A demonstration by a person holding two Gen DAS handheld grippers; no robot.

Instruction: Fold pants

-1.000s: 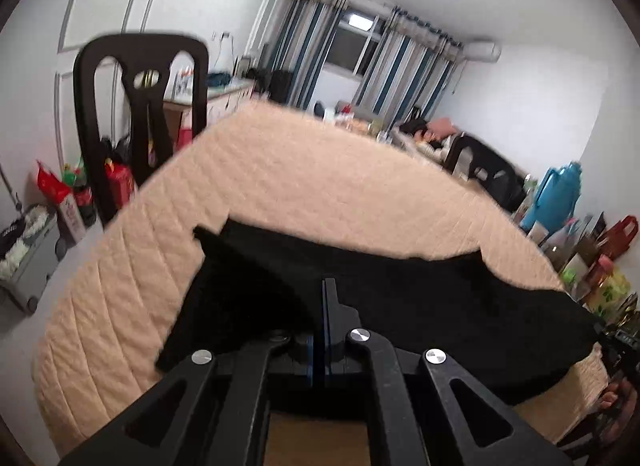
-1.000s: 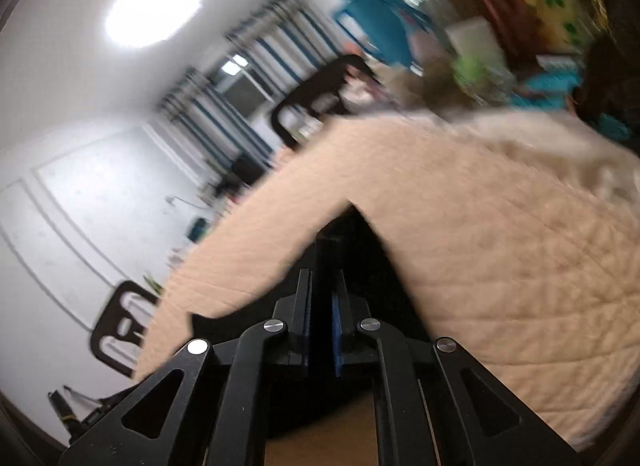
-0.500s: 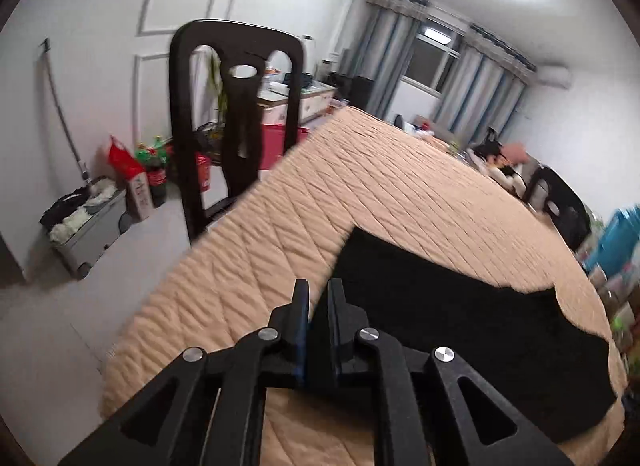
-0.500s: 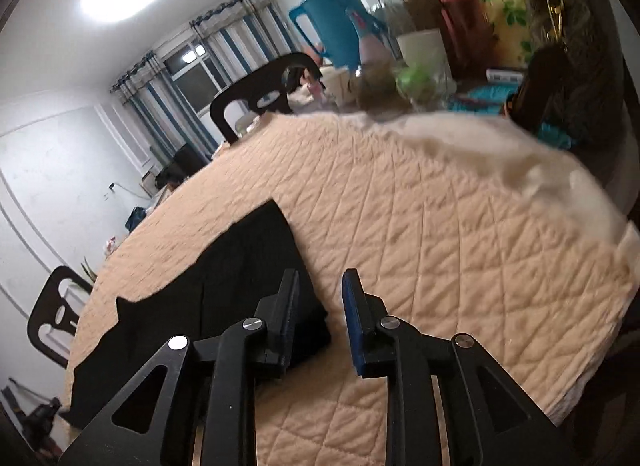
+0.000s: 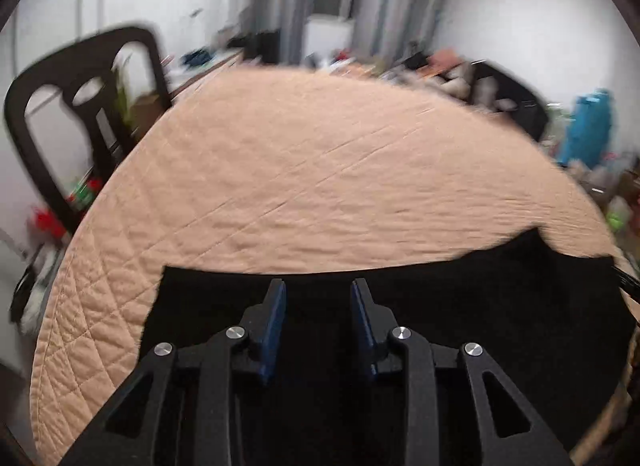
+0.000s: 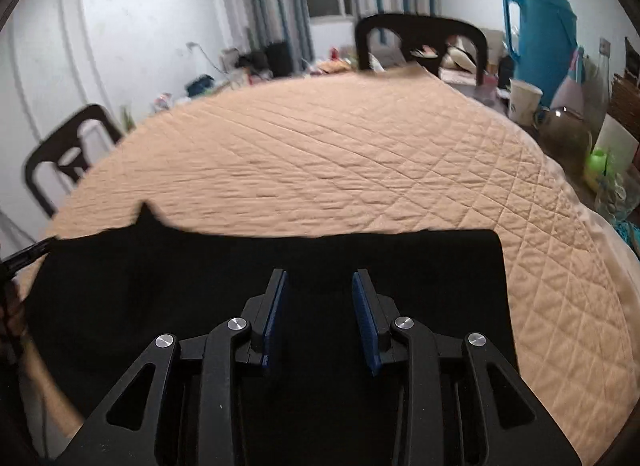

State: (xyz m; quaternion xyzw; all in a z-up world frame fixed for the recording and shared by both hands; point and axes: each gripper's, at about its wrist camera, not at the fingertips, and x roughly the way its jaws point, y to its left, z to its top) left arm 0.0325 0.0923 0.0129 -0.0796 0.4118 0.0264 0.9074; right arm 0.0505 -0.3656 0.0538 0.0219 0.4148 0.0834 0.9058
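Note:
Black pants (image 5: 460,306) (image 6: 200,278) lie flat along the near edge of a beige quilted table cover (image 5: 320,169) (image 6: 340,153). My left gripper (image 5: 319,293) hovers above the pants' left end; its jaws are opening and nothing is pinched between the blue pads. My right gripper (image 6: 320,284) hangs above the pants' right end; its jaws are opening too, with only cloth below the gap. A small pointed flap of the pants sticks up on the far edge in both views.
Black chairs stand at the table's left (image 5: 80,105) (image 6: 64,153) and far side (image 6: 420,41). A teal thermos (image 6: 540,25), a paper cup (image 6: 524,99) and other clutter crowd the right side. The other gripper's tip (image 6: 24,256) shows at the left edge.
Both grippers let go of the pants, opened and drew back toward the near edge. The pants now lie flat as one long strip. The right view has rolled upright.

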